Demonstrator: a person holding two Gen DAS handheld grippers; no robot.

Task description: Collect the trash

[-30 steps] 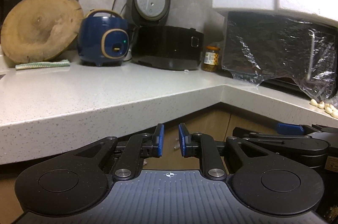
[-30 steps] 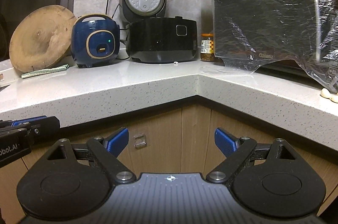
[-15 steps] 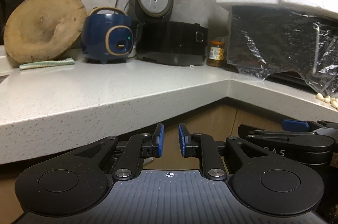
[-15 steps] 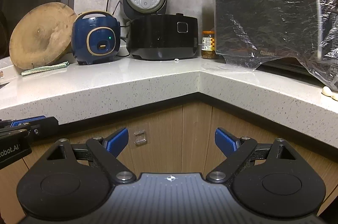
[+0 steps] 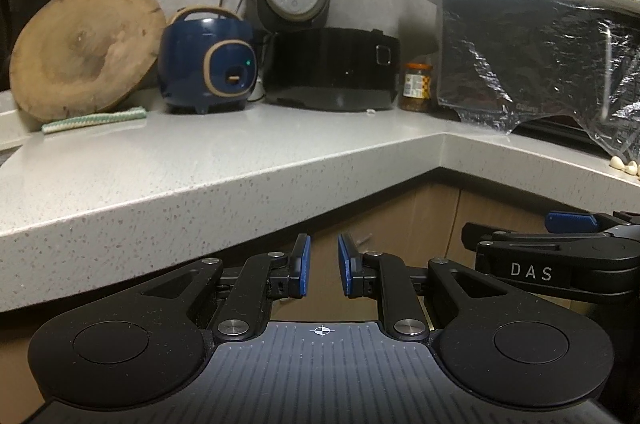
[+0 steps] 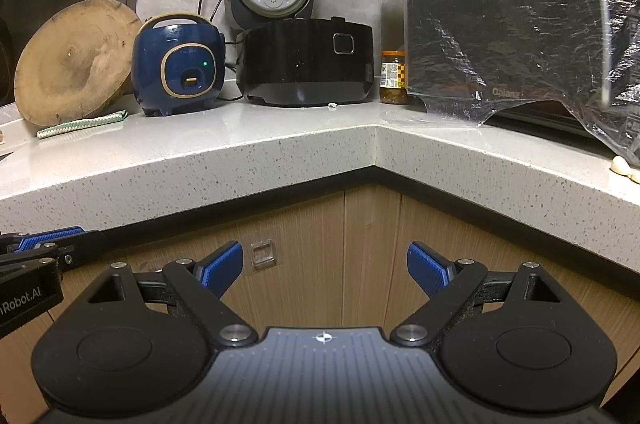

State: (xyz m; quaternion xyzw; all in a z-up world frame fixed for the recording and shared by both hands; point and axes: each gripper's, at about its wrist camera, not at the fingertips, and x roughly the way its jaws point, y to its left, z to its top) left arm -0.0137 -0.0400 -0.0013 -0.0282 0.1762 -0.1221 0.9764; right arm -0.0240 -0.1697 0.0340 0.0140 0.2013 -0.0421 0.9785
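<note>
Speckled stone countertop (image 6: 280,159) bears a round wooden board (image 6: 76,63); both grippers empty.

Both tools share one build: matte black linkage arms with round discs, silver pivot screws, a ribbed dark-grey body bearing a small white crosshair mark, and ribbed blue pads on the fingers (image 5: 303,266). White lettering reads "DAS" on the right gripper (image 5: 572,224).
</note>
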